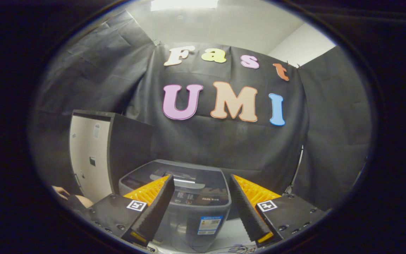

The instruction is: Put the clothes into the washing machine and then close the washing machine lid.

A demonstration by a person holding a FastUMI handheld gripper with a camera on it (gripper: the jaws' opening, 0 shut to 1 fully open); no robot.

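Observation:
A grey top-loading washing machine stands just ahead of my fingers, against the black cloth wall. Its lid lies flat and closed on top, with a control strip along the front edge and a blue label on the front panel. My gripper is open, with nothing between its fingers; the machine's top shows in the gap between them. No clothes are visible.
A tall dark cabinet with a pale door stands left of the machine. A person's hand shows low at the left, beside the left finger. Cables lie on the pale floor in front of the machine.

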